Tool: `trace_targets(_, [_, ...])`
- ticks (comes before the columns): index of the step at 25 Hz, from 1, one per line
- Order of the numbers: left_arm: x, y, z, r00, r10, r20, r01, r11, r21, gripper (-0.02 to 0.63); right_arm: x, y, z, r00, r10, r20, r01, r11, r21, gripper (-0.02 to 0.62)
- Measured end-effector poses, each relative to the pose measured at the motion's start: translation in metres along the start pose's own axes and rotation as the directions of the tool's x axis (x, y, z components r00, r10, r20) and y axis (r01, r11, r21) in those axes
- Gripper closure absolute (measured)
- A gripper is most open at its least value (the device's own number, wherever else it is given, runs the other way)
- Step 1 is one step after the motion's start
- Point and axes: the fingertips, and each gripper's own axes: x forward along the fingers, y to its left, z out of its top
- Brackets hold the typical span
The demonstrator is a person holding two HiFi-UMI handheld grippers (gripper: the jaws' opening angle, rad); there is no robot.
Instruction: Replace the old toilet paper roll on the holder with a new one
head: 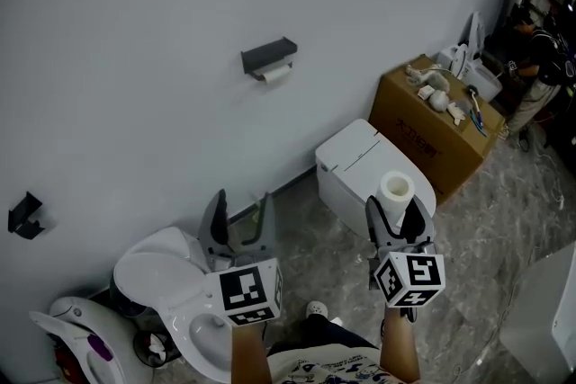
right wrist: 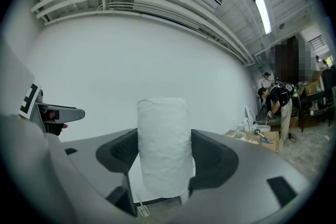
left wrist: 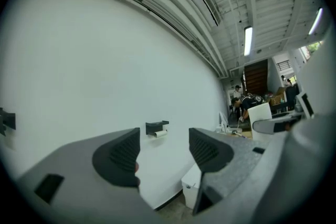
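A dark holder [head: 268,55] is fixed to the white wall, with a thin old roll [head: 275,74] hanging under it; the left gripper view shows the same holder [left wrist: 157,126] and old roll [left wrist: 160,134] far off between the jaws. My left gripper [head: 238,220] is open and empty, held well below the holder. My right gripper [head: 396,218] is shut on a new white toilet paper roll [head: 396,191], which stands upright between the jaws [right wrist: 164,147] and hides the wall behind it.
A white toilet tank [head: 355,165] stands by the wall, a cardboard box [head: 430,138] with small items beside it. A toilet bowl [head: 171,283] sits at lower left. A small dark bracket [head: 25,216] is on the wall at left. A person [right wrist: 277,102] bends over far right.
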Motion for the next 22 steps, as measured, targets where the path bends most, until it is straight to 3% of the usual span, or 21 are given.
trace_targets(9, [0.069,-0.011,-0.004,0.999,0.035,-0.026,-0.035,0.999,-0.01,0.331,0.066,-0.047,0.002,1.0,0.016,-0.008,-0.016,1.0,0.014,0.285])
trace_targets(22, [0.147,-0.006,-0.018,0.998,0.036,-0.051,-0.036,0.999,0.008,0.331,0.147,-0.071,-0.005,1.0,0.016,-0.024,-0.016,1.0,0.011,0.285])
